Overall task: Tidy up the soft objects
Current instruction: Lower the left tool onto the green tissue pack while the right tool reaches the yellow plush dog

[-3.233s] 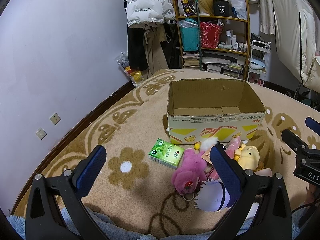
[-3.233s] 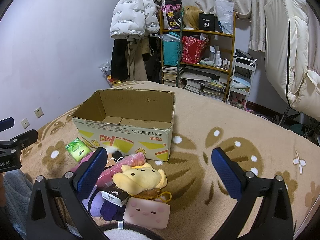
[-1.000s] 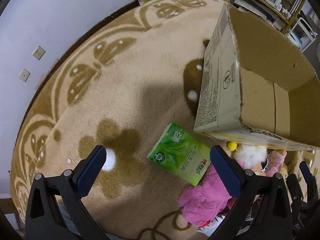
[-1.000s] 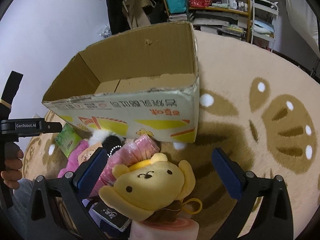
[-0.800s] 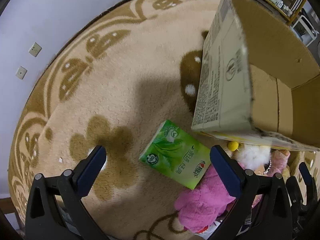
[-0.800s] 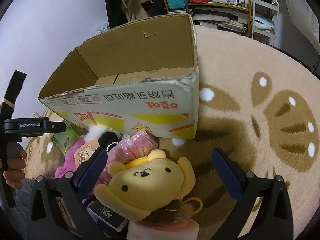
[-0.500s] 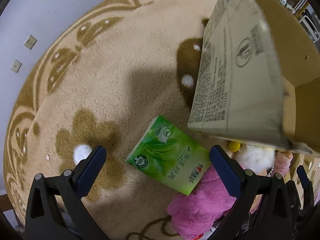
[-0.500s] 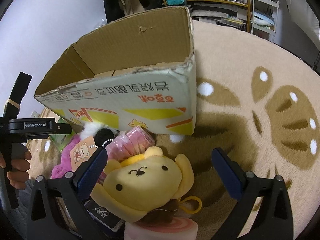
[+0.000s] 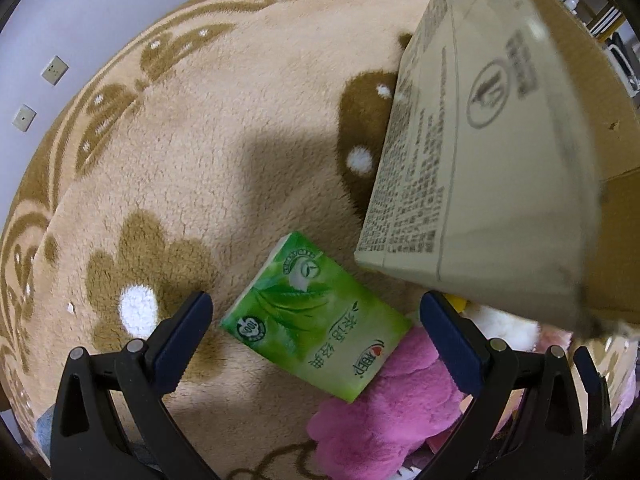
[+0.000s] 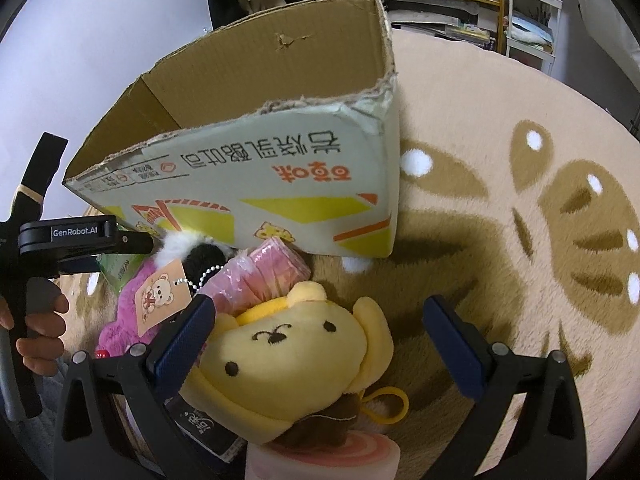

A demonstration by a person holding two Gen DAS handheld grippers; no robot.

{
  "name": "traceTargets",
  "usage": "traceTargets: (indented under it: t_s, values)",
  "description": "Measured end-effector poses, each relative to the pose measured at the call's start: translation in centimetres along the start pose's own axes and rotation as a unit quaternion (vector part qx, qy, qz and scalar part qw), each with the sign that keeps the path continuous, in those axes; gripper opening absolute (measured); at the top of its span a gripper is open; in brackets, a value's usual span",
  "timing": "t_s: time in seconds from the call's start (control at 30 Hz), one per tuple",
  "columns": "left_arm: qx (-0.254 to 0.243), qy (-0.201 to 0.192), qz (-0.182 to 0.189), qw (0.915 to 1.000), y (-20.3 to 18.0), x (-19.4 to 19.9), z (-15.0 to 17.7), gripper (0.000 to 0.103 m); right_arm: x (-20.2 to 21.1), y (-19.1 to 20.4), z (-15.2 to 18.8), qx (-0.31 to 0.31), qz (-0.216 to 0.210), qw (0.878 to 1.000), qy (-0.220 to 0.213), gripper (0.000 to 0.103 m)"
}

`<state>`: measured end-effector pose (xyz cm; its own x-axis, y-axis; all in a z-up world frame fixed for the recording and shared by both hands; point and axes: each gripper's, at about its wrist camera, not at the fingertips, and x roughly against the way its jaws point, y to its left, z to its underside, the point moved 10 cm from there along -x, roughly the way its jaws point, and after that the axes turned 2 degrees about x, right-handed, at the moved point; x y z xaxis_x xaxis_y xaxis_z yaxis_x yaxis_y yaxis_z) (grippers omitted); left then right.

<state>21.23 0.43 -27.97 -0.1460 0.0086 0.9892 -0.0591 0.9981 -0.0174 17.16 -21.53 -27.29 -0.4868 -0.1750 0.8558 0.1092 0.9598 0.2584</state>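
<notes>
- Left gripper (image 9: 316, 336): jaws spread wide, empty; one green tissue pack (image 9: 316, 316) lies between them on the carpet (image 9: 200, 160).
- Pink plush (image 9: 384, 412) at 5 o'clock, partly cut off.
- One box (image 10: 280, 184) at 12 o'clock; its interior is mostly hidden.
- Right gripper (image 10: 318, 336): jaws spread wide, empty; one yellow plush (image 10: 296, 356) lies between them.

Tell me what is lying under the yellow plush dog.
The yellow plush dog lies on a pile: a dark packet shows under its left edge and a pink-and-white item under its front. A pink wrapped pack sits behind it. Anything deeper is covered.
</notes>
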Motion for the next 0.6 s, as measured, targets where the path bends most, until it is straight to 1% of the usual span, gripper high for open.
traceTargets:
  t_s: [0.1,0.23,0.43,0.6]
  values:
    - [0.009,0.009,0.005,0.9999,-0.4,-0.8,-0.1,0.102,-0.3,-0.1,0.3,0.001,-0.002,1.0,0.009,0.103]
    - [0.005,0.005,0.004,1.0,-0.6,-1.0,-0.5,0.102,-0.9,0.1,0.5,0.003,-0.003,1.0,0.018,0.103]
    - [0.001,0.002,0.004,1.0,-0.7,-1.1,-0.5,0.091,-1.4,-0.2,1.2,-0.008,-0.011,1.0,0.027,0.103]
    - [-0.011,-0.003,0.002,0.9999,-0.3,-0.5,0.1,0.09,-1.0,-1.0,1.6,-0.013,-0.013,0.999,0.032,0.103]
